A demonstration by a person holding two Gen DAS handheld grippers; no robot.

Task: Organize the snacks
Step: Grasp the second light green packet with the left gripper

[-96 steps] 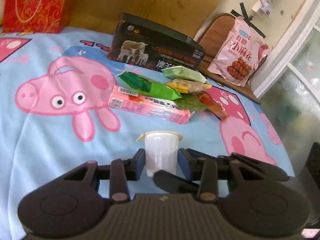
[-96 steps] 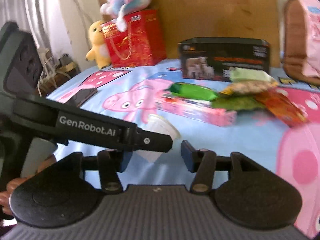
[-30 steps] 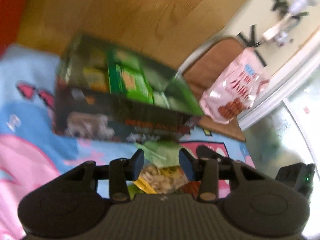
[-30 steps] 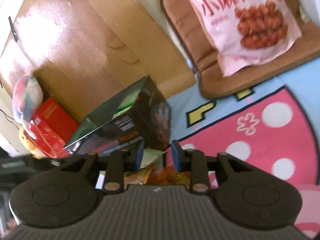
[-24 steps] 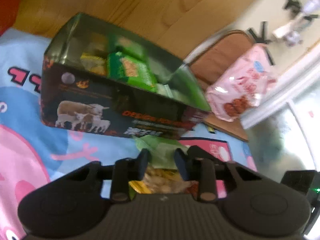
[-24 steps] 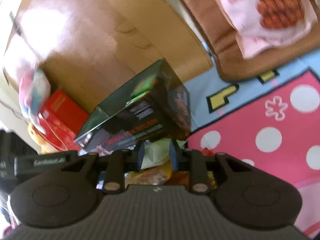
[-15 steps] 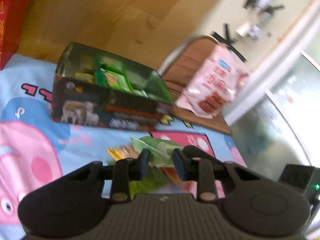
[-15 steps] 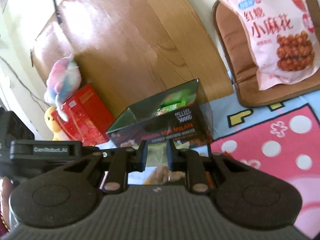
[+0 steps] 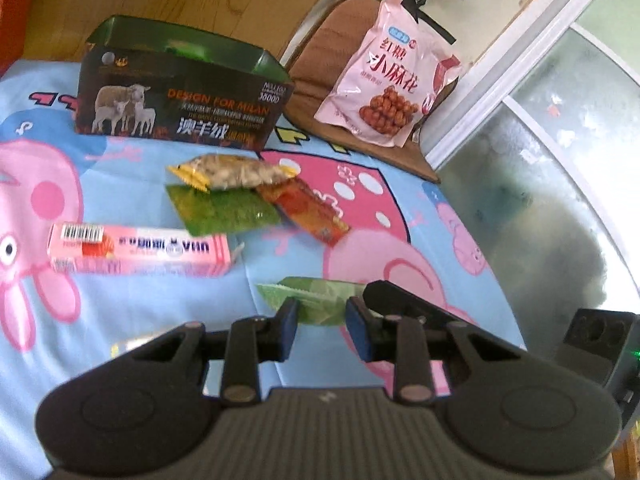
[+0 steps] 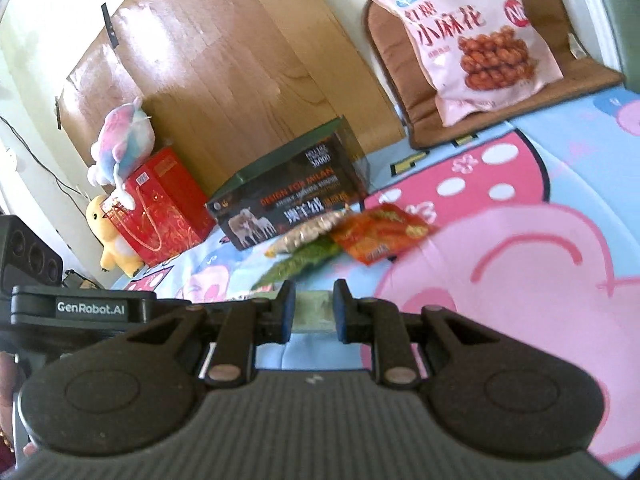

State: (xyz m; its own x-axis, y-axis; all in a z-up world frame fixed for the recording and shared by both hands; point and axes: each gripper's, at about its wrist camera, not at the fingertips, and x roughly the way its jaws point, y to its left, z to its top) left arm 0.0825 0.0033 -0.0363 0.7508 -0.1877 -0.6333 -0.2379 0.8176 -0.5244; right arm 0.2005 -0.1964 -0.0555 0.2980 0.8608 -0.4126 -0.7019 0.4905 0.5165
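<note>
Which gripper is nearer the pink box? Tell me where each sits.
Left. The left gripper sits just below and right of the pink box; the right gripper is farther right, jaws around the green packet.

Cartoon-pig bedsheet bears dark box, pink carton, snack packets

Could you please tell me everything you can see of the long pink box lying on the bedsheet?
The long pink box is a slim rectangular carton, apparently cardboard, lying flat on its long side on the cartoon-pig bedsheet. It has a white barcode panel at its left end, a red patch beside it, and blue lettering that reads upside down from the left wrist view. Its flaps look closed. The dark green packet overlaps its upper edge near the right end. No gripper touches it. It is not visible in the right wrist view.
</note>
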